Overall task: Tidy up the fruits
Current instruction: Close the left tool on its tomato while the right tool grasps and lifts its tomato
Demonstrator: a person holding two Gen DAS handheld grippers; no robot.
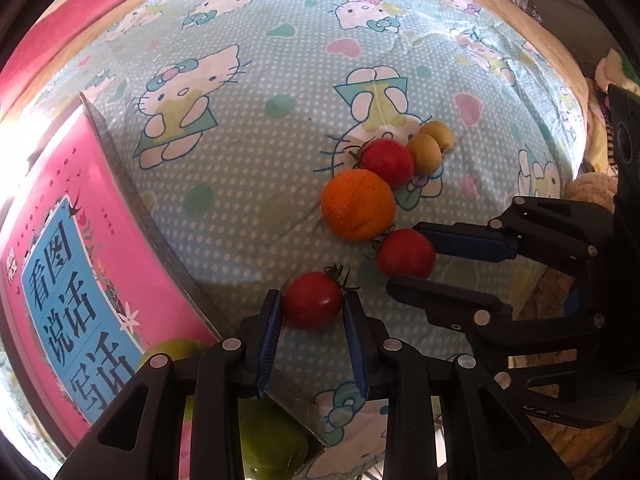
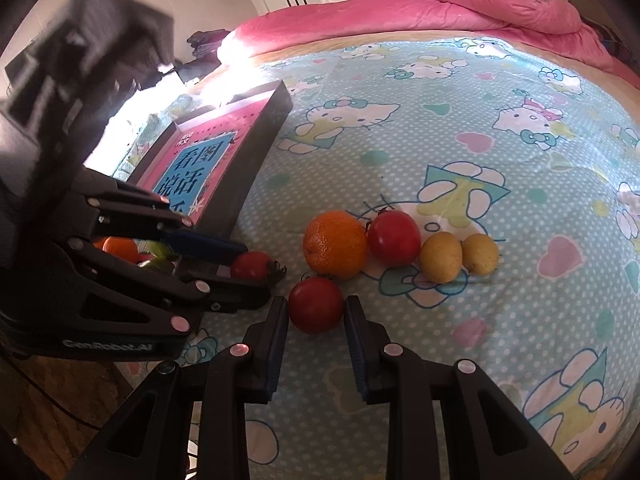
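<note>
On the bed's cartoon-cat sheet (image 1: 248, 184), the left gripper (image 1: 313, 304) is clamped on a small tomato (image 1: 313, 299) near the tray (image 2: 256, 148). The right gripper (image 2: 316, 312) straddles another tomato (image 2: 316, 309), pads touching its sides. An orange (image 2: 335, 243), a third tomato (image 2: 394, 237) and two yellow fruits (image 2: 442, 256) lie just beyond.

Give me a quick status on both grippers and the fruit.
Left gripper straddling a small tomato, right gripper straddling another tomato. Orange close behind. Tray at left; nothing blocking.
</note>
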